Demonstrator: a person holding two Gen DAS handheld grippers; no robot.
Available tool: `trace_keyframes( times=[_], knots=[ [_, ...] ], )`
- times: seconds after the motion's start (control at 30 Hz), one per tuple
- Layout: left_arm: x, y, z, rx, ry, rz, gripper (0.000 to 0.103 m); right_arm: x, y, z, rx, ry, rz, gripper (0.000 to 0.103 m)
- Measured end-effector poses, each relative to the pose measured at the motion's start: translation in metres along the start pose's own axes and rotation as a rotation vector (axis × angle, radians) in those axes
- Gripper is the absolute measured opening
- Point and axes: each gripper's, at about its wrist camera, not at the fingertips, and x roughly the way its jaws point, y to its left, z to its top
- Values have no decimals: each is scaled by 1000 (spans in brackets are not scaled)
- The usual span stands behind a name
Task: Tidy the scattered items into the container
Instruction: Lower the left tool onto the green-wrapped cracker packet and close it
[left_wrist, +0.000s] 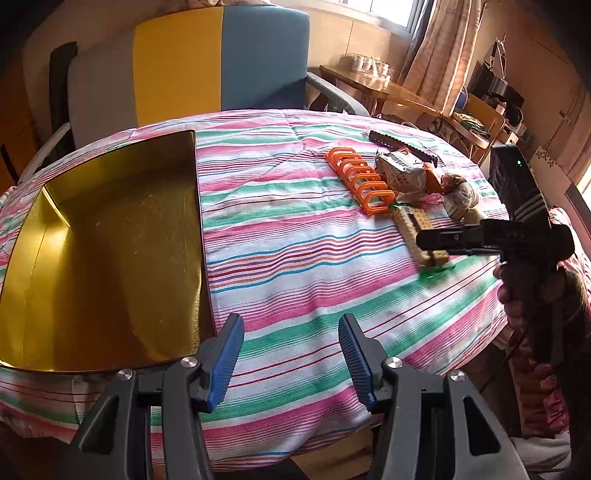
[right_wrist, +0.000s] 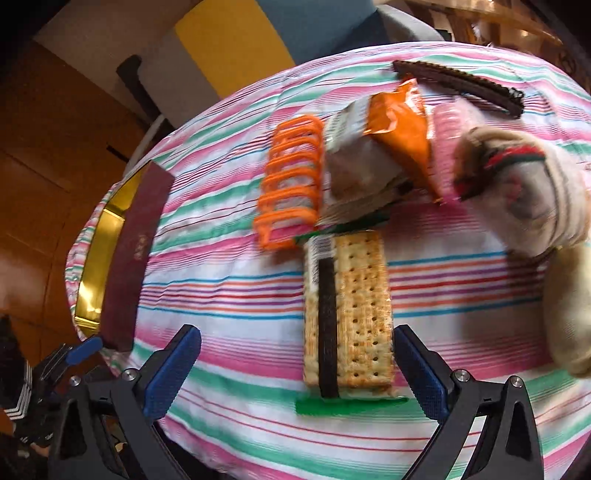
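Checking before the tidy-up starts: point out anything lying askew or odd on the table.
The scattered items sit heaped together: the orange-and-silver snack bag leans crumpled on the orange rack, overlapping the cracker pack. The gold container holds nothing visible. No spill or damage shows.

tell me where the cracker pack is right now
In the right wrist view the cracker pack lies on the striped cloth between the open right gripper fingers, just below the orange rack.

Wrist views low, facing striped cloth (left_wrist: 295, 266), perhaps overlapping
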Motion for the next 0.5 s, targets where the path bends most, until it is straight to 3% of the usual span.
trace_keyframes(
  times=[0.17, 0.23, 0.33, 0.5],
  knots=[
    [2, -13, 9, 38, -8, -24, 54, 4, 18, -18, 62, -22, 163, 103],
    [4, -22, 14, 72, -10, -35, 54, -8, 17, -27, 86, -64, 152, 103],
    [11, -40, 24, 132, -13, -59, 54, -33, 6, -39, 108, -126, 65, 103],
    [33, -76, 44, 229, 12, -144, 54, -68, -9, -54, 80, -197, -206, 103]
  ],
)
